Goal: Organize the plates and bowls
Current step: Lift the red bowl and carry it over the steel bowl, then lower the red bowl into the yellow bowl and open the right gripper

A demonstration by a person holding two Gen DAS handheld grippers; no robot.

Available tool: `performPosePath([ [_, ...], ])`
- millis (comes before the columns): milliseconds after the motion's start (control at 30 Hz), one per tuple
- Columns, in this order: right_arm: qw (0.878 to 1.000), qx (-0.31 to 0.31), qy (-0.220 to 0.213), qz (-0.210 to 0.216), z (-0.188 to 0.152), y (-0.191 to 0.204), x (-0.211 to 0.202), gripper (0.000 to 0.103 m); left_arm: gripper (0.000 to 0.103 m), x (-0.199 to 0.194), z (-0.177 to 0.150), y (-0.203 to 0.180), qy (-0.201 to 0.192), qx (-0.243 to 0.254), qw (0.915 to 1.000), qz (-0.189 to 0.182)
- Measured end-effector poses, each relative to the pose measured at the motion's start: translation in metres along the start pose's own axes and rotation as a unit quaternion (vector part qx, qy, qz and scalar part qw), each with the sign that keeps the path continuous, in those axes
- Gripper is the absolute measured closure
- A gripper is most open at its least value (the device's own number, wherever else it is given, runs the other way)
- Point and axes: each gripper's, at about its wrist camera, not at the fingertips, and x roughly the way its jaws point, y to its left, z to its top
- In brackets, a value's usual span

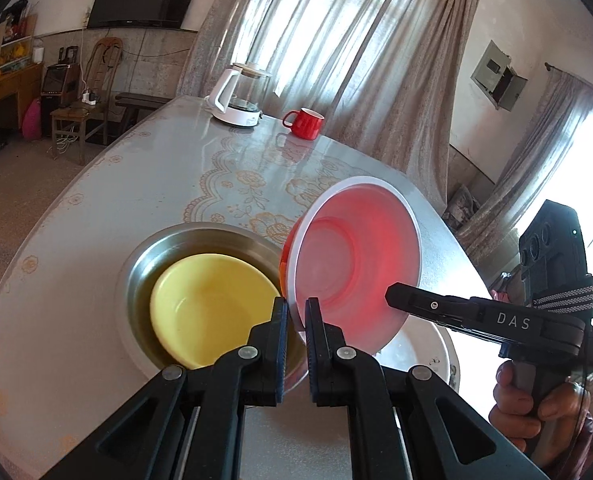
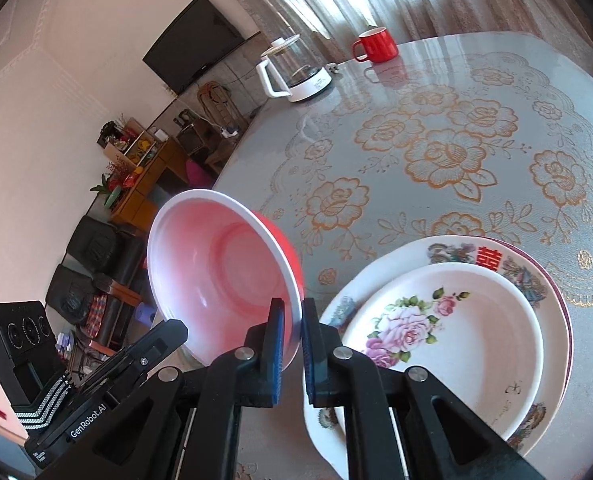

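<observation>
Two grippers, left (image 1: pixel 296 312) and right (image 2: pixel 292 320), both clamped on red bowl (image 1: pixel 352 264) rim, bowl tilted in air; yellow bowl (image 1: pixel 212 304) in steel basin (image 1: pixel 200 240) just left, below.

Bright window backlight (image 1: pixel 336 20), fisheye edges, maybe slight blur
</observation>
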Motion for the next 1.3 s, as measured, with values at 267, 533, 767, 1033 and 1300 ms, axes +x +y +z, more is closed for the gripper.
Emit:
performPosePath([
  [267,0.999,-0.031,0.042,0.009,-0.002,0.033,0.033,0.095,0.095,-0.009,-0.006,0.038,0.006,-0.047,0.9987,0.020],
  [533,0.996,-0.041,0.076,-0.003,-0.009,0.046,0.057,0.094,0.095,-0.001,-0.013,0.057,0.025,-0.074,0.9964,0.034],
  [767,0.995,-0.040,0.090,-0.022,-0.010,0.048,0.072,0.092,0.096,0.007,-0.017,0.065,0.037,-0.083,0.9951,0.040],
  [1033,0.994,-0.045,0.092,-0.038,-0.010,0.048,0.077,0.085,0.095,0.011,-0.016,0.071,0.049,-0.089,0.9936,0.049],
  [1300,0.995,-0.044,0.079,-0.040,-0.005,0.049,0.073,0.085,0.095,0.008,-0.013,0.070,0.044,-0.089,0.9938,0.051],
])
